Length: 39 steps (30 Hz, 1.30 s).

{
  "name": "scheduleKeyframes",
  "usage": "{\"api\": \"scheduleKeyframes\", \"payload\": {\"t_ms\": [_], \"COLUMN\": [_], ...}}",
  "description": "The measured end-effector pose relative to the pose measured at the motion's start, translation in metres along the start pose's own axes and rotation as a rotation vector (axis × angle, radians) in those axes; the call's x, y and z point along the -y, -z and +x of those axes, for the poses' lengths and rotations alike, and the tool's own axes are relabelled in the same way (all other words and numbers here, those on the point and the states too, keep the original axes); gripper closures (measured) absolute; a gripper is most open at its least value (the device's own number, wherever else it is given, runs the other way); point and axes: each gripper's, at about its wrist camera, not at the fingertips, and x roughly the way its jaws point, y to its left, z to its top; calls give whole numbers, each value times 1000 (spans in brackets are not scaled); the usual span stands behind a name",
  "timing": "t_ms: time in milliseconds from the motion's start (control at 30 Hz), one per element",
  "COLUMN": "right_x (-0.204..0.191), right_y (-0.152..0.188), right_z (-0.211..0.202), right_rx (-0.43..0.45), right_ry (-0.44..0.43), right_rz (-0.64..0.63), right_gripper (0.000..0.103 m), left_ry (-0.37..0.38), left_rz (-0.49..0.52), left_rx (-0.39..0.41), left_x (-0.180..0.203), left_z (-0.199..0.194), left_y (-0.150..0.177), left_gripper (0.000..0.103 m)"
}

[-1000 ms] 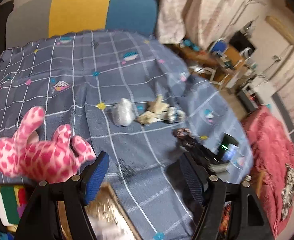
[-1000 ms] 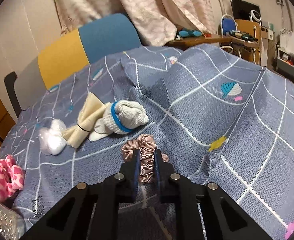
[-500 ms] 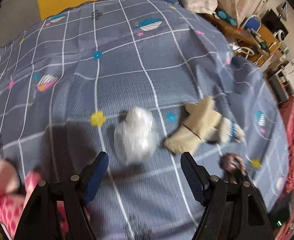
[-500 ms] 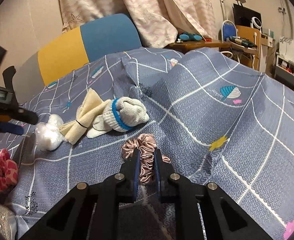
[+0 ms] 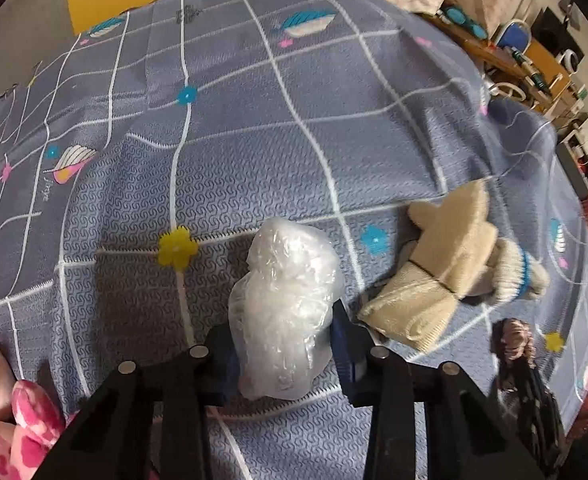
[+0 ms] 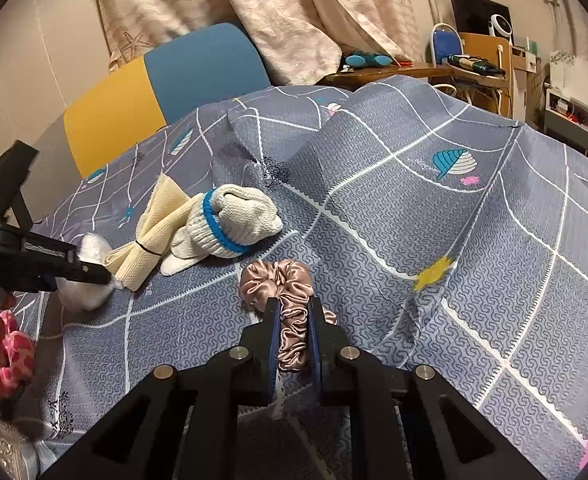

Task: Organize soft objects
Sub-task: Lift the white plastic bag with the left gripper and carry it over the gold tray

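My left gripper is shut on a crumpled clear plastic bag lying on the grey-blue checked bedspread. My right gripper is shut on a pink satin scrunchie resting on the bedspread. The left gripper also shows at the left of the right wrist view, at the white bag. A cream bow-shaped cloth and a white knit sock with a blue band lie between the two grippers. A pink spotted plush toy lies at the left.
A yellow and blue headboard stands behind the bed. Curtains hang behind it. A wooden desk with clutter stands at the right. A shiny gold-trimmed box sits at the lower left edge.
My left gripper has moved from near the pink plush toy forward to the plastic bag and closed on it. My right gripper has stayed shut on the scrunchie.
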Motion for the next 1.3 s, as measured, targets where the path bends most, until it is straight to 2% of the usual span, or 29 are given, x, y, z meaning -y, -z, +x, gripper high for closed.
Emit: {"api": "scheduleKeyframes", "payload": {"t_ms": [233, 433, 633, 767, 933, 1067, 1167, 1300], "right_x": [-2, -4, -8, -11, -18, -21, -24, -29], "right_y": [1, -1, -1, 0, 0, 1, 1, 1], "right_z": [0, 2, 1, 0, 0, -1, -1, -1], "right_rx": [1, -4, -4, -1, -4, -4, -5, -8], "right_ry": [17, 29, 55, 81, 110, 127, 146, 168], "right_rz": [-10, -16, -33, -46, -80, -92, -110, -139], "right_gripper": [90, 90, 90, 90, 90, 90, 90, 90], "left_ry": [67, 207, 342, 368, 343, 249, 217, 207], "left_rz": [-30, 5, 53, 38, -27, -82, -180, -329], "left_rx": [89, 169, 233, 272, 334, 375, 375, 336], "left_x": [-6, -7, -26, -60, -121, -173, -214, -259], "left_z": [-50, -127, -209, -254, -295, -311, -306, -280], "left_y": [7, 32, 95, 142, 190, 230, 261, 298], "left_gripper": [66, 66, 66, 66, 66, 66, 66, 66]}}
